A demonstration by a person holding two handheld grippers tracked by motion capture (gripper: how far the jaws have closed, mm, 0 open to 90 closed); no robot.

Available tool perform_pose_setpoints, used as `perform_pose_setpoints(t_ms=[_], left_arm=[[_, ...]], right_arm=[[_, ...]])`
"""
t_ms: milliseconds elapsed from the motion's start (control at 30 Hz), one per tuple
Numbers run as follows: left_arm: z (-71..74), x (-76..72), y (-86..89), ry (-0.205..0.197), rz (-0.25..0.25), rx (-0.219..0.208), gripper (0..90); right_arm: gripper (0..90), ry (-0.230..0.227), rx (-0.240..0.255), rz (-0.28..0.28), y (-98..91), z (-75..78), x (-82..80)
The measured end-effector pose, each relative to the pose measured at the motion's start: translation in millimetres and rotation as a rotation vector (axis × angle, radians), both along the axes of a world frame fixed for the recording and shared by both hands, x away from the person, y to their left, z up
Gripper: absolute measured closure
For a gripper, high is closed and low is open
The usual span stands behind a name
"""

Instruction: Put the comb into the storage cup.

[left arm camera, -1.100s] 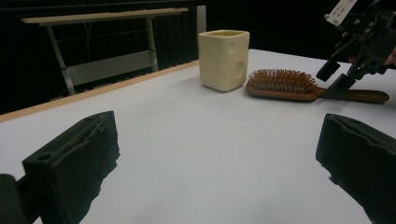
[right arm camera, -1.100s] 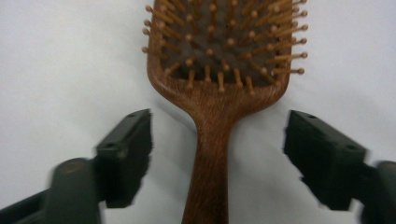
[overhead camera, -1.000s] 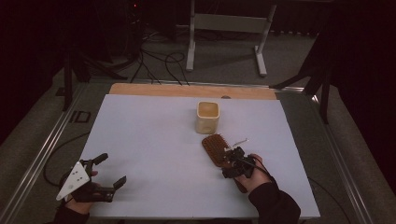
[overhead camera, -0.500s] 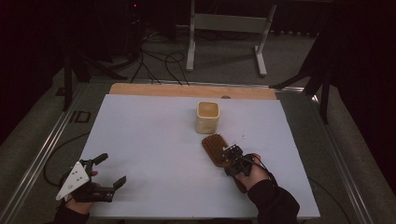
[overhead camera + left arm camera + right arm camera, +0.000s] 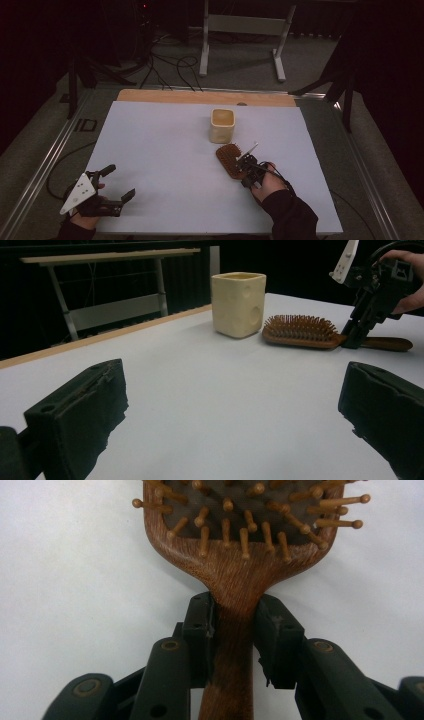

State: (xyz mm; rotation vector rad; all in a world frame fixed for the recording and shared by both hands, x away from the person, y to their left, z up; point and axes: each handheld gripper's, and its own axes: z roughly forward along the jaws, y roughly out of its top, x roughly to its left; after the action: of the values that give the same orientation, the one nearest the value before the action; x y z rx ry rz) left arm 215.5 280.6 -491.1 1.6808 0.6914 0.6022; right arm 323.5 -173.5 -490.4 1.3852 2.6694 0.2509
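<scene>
- Clamped on the neck of the brown wooden paddle hairbrush [image 5: 235,555], right gripper [image 5: 234,625], just below the head; jaws just closing in over the last half second, pads now against both sides of the handle.
- Gripped at the neck rather than the handle's end, likely to keep the heavier head from drooping once lifted.
- Lying flat, bristles up, on the white table sheet [image 5: 165,150], hairbrush [image 5: 231,159] right of centre, head pointing far, handle pointing near toward the right hand [image 5: 270,185].
- Standing upright just beyond the brush head, cream square ceramic cup [image 5: 222,125], mouth open upward; close to the brush but apart from it, seen likewise in the left gripper view [image 5: 239,304].
- Resting at the near left corner, left gripper [image 5: 117,185], jaws wide apart with nothing between them, well away from brush and cup; probably parked to leave the middle free.
- Wide bare sheet to the left and near side of the brush; less room on the right before the sheet's edge.
- Running along the far edge, strip of bare wooden board [image 5: 200,96], with dark floor and a metal stand beyond.
- Judged next: lift straight up first, since the cup sits so near the head; tilting early risks knocking the cup's wall.
</scene>
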Motion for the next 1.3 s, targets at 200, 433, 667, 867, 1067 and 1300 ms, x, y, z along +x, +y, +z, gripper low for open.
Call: perform_pose_setpoints(t_ms=[200,433,667,867,1067,1300], left_arm=[[-0.9,0.6,-0.8,0.006,-0.003,0.005,0.0],[-1.7,0.7,-1.2,0.009,-0.004,0.004,0.0],[-2.1,1.2,-1.0,0.012,-0.003,0.008,0.0],[-1.9,1.4,-1.2,0.011,0.000,0.008,0.0],[-1.9,1.5,-1.5,0.011,0.002,0.010,0.0],[-1.9,1.5,-1.5,0.011,0.002,0.010,0.0]], right_arm=[[68.8,0.028,0.018,0.024,-3.0,0.0,4.4],[70.9,0.038,0.008,0.019,-1.8,0.1,6.3],[73.2,0.022,0.024,0.042,-4.3,-0.1,4.0],[73.4,-0.053,0.081,0.064,-12.3,-2.1,-5.8],[73.5,-0.117,0.118,0.084,-17.8,-3.7,-12.7],[73.4,-0.174,0.162,0.095,-19.2,-3.4,-17.0]])
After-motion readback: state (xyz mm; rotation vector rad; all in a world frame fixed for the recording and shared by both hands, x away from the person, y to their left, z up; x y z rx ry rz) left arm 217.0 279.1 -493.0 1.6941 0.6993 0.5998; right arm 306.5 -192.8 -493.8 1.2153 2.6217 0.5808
